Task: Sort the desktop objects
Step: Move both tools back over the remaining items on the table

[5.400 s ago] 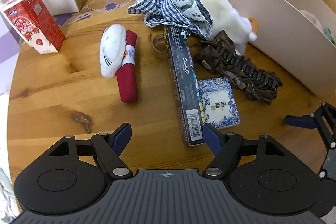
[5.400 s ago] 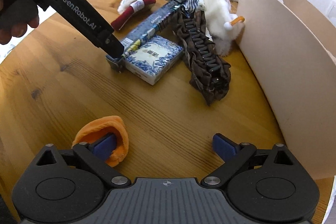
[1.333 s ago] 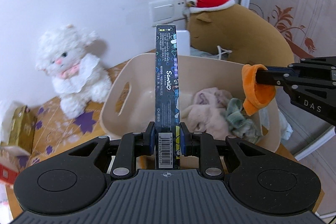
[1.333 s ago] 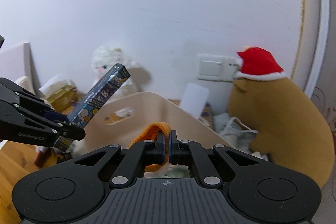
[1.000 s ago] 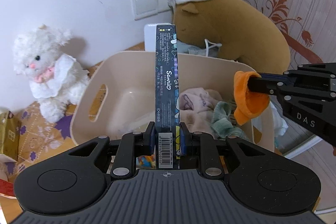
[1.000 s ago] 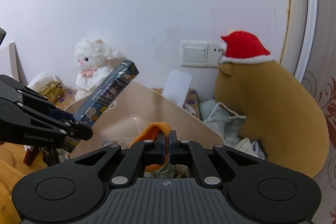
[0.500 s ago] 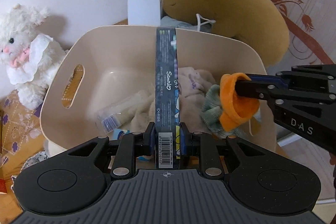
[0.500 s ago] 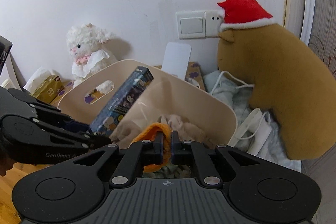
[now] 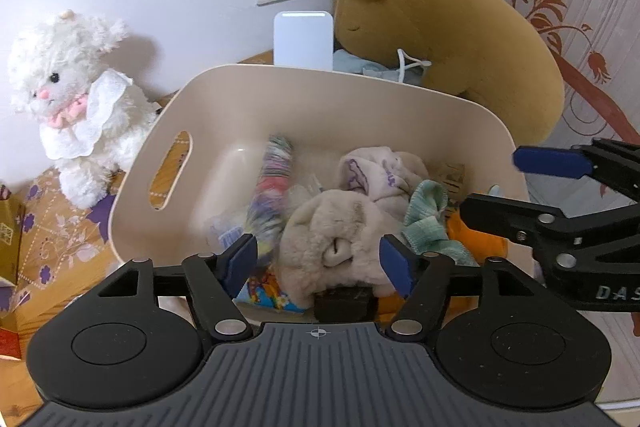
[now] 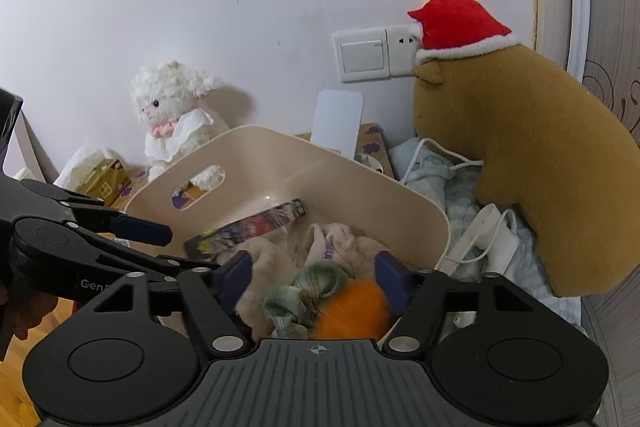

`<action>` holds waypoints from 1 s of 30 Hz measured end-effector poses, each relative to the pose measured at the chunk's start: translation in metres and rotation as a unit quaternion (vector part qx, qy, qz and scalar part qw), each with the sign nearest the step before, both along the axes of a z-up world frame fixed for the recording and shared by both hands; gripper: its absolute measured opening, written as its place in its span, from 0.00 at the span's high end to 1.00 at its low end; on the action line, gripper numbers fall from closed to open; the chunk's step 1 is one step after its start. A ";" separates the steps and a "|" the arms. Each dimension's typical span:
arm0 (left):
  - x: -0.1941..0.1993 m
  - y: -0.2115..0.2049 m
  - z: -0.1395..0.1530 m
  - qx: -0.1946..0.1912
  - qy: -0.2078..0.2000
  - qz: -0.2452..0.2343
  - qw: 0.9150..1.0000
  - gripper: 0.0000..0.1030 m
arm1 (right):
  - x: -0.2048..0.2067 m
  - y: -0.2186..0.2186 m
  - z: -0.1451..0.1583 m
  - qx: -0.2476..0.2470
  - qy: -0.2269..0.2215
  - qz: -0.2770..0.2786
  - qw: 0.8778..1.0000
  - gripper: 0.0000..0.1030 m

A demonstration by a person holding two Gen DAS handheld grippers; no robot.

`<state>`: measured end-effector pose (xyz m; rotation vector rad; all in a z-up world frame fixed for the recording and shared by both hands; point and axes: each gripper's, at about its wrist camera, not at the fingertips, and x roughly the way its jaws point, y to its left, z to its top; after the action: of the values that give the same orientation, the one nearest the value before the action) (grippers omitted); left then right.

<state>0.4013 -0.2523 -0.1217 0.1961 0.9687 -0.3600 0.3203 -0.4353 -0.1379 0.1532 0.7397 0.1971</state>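
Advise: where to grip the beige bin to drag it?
Pinch the strip of wall between the rim of the beige bin and its handle slot: it is thin, with an opening beneath for one finger. Come down from above on that side, with the other finger inside. The white plush lamb stands close outside that wall, so a sideways approach looks cramped.

The long printed cardboard box (image 10: 246, 225) lies in the beige plastic tub (image 9: 360, 99), left of the orange plush piece (image 10: 352, 311); the fluffy white toy lamb (image 9: 72, 99) sits left of the tub.
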 end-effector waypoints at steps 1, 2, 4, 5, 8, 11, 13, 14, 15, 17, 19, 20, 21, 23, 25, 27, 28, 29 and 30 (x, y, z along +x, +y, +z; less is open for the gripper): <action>0.000 0.001 0.001 -0.001 -0.001 0.001 1.000 0.32 | -0.001 0.001 0.001 -0.001 -0.003 -0.001 1.000 0.22; -0.001 0.003 0.002 -0.002 -0.002 0.003 1.000 0.32 | -0.002 0.002 0.003 -0.001 -0.008 -0.004 1.000 0.16; -0.002 0.008 0.005 -0.003 -0.005 0.007 1.000 0.32 | -0.004 0.003 0.007 0.001 -0.017 -0.007 1.000 0.09; -0.003 0.011 0.006 -0.003 -0.007 0.010 1.000 0.32 | -0.005 0.005 0.009 0.003 -0.023 -0.008 1.000 0.04; -0.007 0.019 0.012 -0.008 -0.018 0.021 1.000 0.31 | -0.006 0.009 0.015 0.004 -0.035 -0.009 0.999 0.00; -0.010 0.028 0.016 -0.012 -0.018 0.026 0.999 0.29 | -0.007 0.016 0.021 0.003 -0.040 -0.003 0.999 0.00; -0.013 0.033 0.019 -0.013 -0.018 0.027 0.999 0.29 | -0.007 0.022 0.024 0.003 -0.043 0.003 0.999 0.00; -0.015 0.037 0.020 -0.012 -0.019 0.028 0.999 0.29 | -0.007 0.025 0.025 0.002 -0.044 0.007 0.999 0.00; -0.016 0.040 0.021 -0.011 -0.020 0.029 0.999 0.29 | -0.007 0.028 0.026 0.000 -0.045 0.010 0.999 0.00; -0.019 0.048 0.023 -0.011 -0.021 0.033 0.999 0.29 | -0.008 0.035 0.028 -0.003 -0.047 0.019 0.999 0.00; -0.022 0.057 0.024 -0.011 -0.020 0.039 0.999 0.29 | -0.008 0.042 0.030 -0.005 -0.049 0.026 0.998 0.00; -0.023 0.062 0.025 -0.011 -0.020 0.043 0.999 0.29 | -0.007 0.047 0.031 -0.005 -0.049 0.031 0.998 0.00; -0.024 0.068 0.026 -0.011 -0.021 0.047 0.999 0.29 | -0.007 0.051 0.032 -0.005 -0.049 0.034 0.998 0.00; -0.026 0.079 0.027 -0.010 -0.022 0.056 0.998 0.29 | -0.006 0.058 0.033 -0.005 -0.049 0.042 0.998 0.00; -0.027 0.092 0.028 -0.009 -0.021 0.066 0.998 0.29 | -0.005 0.066 0.034 -0.004 -0.049 0.049 0.998 0.00; -0.029 0.104 0.028 -0.006 -0.021 0.074 0.997 0.29 | -0.004 0.075 0.034 -0.003 -0.048 0.056 0.997 0.00; -0.030 0.111 0.028 -0.003 -0.021 0.079 0.997 0.29 | -0.004 0.080 0.034 -0.004 -0.048 0.059 0.997 0.00; -0.031 0.117 0.028 -0.001 -0.020 0.082 0.996 0.29 | -0.004 0.084 0.034 -0.004 -0.046 0.063 0.997 0.00; -0.033 0.124 0.027 0.002 -0.020 0.085 0.996 0.29 | -0.004 0.089 0.033 -0.005 -0.044 0.069 0.997 0.00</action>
<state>0.3685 -0.1284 -0.0943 0.1220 0.9383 -0.1970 0.3168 -0.3461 -0.1049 0.0842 0.6637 0.3292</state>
